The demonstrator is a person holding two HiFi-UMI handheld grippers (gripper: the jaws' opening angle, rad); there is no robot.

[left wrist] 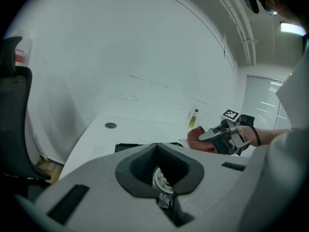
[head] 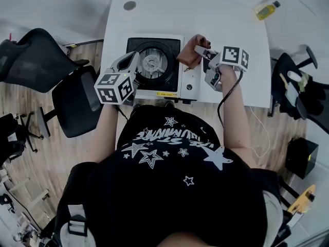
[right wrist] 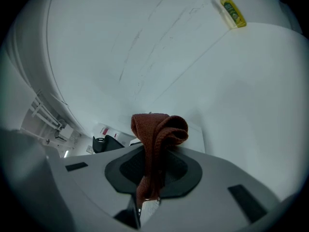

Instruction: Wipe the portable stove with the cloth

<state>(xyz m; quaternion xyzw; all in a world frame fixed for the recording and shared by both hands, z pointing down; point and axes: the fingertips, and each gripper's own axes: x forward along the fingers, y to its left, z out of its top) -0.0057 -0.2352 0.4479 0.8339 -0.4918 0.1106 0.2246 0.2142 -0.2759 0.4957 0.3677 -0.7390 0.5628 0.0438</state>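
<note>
On the white table (head: 231, 30), a rust-red cloth (head: 190, 54) is pinched by the right hand-held gripper (head: 199, 50) over the right side of the portable stove (head: 154, 65), while the left hand-held gripper (head: 131, 60) is kept pressed together, empty, at its left edge.

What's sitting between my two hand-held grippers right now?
In the head view, the burner of the portable stove lies between them; the right hand-held gripper grips the cloth.

The cloth (right wrist: 157, 134) looked coarsely knitted and matt, the portable stove (head: 154, 66) showed shiny metal at its burner, and the table (head: 226, 19) was smooth and matt.
</note>
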